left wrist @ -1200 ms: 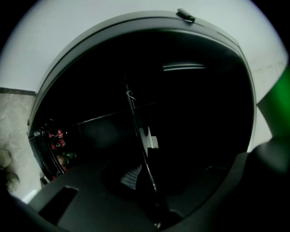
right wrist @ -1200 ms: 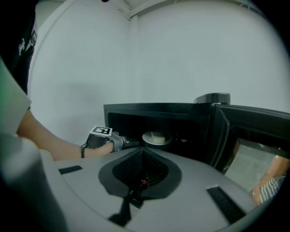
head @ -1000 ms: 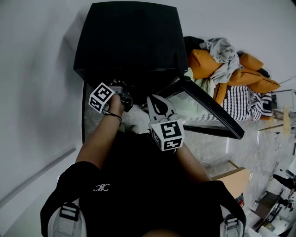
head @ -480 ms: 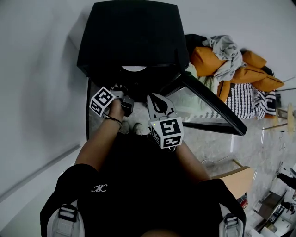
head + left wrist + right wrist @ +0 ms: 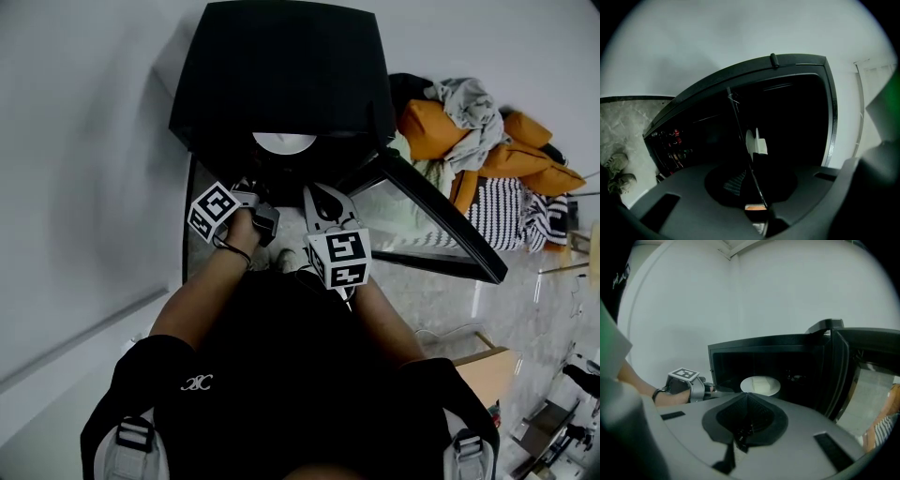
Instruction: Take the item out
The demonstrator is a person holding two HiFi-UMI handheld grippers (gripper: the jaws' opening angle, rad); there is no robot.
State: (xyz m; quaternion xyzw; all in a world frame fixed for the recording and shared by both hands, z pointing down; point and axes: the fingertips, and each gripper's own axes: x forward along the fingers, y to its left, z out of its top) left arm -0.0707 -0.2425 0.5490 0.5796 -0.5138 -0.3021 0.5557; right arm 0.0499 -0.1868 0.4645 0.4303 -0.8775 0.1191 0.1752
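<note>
A black oven (image 5: 281,75) stands open, its glass door (image 5: 441,225) swung out to the right. A white plate (image 5: 284,143) with a pale block on it shows at the oven's mouth. In the left gripper view the plate (image 5: 751,139) rests on a thin dark tray (image 5: 738,126), seen edge-on. My left gripper (image 5: 757,206) is shut on that tray's near edge. In the right gripper view the left gripper (image 5: 715,391) reaches in just left of the plate (image 5: 759,385). My right gripper (image 5: 740,440) hangs in front of the opening, shut and empty.
A pile of orange, grey and striped clothes (image 5: 487,159) lies right of the oven behind the door. A white wall runs along the left. Marble floor with a pair of shoes (image 5: 618,171) is below. A cardboard box (image 5: 487,361) sits at lower right.
The white plate has come out from under the oven's top edge into view, toward me. Both grippers have drawn back slightly with it.
</note>
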